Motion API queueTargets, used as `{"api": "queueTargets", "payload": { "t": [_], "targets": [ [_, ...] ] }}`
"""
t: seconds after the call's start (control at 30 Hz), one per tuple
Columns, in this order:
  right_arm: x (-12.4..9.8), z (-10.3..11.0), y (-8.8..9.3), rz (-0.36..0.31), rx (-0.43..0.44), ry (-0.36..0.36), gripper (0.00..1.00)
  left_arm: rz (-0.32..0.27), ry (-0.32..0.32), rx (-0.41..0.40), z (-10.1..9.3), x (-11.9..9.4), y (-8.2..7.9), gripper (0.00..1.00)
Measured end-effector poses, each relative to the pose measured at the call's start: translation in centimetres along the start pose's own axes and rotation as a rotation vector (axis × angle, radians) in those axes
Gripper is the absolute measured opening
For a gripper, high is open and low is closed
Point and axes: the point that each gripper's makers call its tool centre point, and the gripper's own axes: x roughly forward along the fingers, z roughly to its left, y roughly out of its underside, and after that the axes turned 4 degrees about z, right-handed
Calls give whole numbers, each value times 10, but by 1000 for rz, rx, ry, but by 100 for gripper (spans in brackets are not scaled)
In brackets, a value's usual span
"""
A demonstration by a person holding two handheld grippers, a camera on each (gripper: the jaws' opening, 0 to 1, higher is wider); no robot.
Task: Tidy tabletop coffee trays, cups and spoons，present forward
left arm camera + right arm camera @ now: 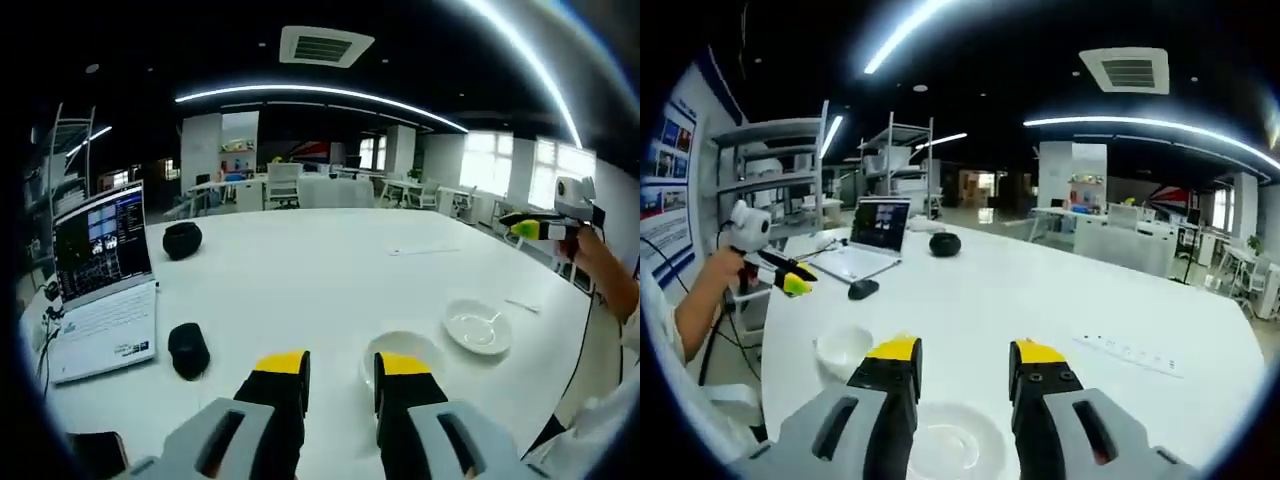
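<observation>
- Nearest in the left gripper view we see the left gripper [342,368], its black jaws with yellow tips held apart with nothing between them, hovering over a smooth white round table [320,270].
- Just past its right jaw sits a white glossy cup [404,347], round and bowl-like, partly hidden by the jaw.
- To the right of the cup, apart from it, lies a shallow white saucer [478,327] with a small spoon [492,319] resting in it; we cannot tell the spoon's material.
- To the left of the jaws we see a black rounded mouse [188,349], and beyond it an open silver laptop [100,285] with a lit screen.
- Farther back on the table stands a dark dome-shaped object [182,239].
- At the right edge a hand holds the right gripper [530,229] above the table's rim; we cannot tell its jaw gap from here.
- In the right gripper view the right gripper [960,362] shows its jaws spread and empty, with a white saucer [952,440] below and between them.
- The white cup [843,351] stands to the left of the jaws, and a thin, pale flat strip [1128,353] lies on the table to the right.
</observation>
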Motion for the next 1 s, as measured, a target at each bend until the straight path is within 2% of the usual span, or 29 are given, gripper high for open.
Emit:
{"api": "queueTargets", "payload": {
  "t": [0.13,0.27,0.43,0.57,0.6,0.7,0.8,0.83,1.0],
  "targets": [
    [21,20,-5,57,-5,-45,31,18,5,4,-2,7,-3,27],
    [42,43,-6,131,-44,-94,31,54,23,2,-4,16,-1,28],
    [65,57,-6,195,-64,-122,29,104,37,2,-9,27,4,29],
    [83,71,0,269,-60,-159,26,124,42,4,-10,35,5,29],
    [86,77,6,316,-76,-184,26,137,45,4,-10,37,6,29],
    [102,91,16,388,-74,-217,26,189,57,13,-12,41,10,30],
    [114,99,23,416,-101,-226,26,217,78,11,-21,42,16,31],
    [117,102,27,442,-109,-231,26,232,81,9,-31,39,21,31],
    [132,108,34,497,-122,-249,26,288,98,14,-35,46,28,31]
  ]
}}
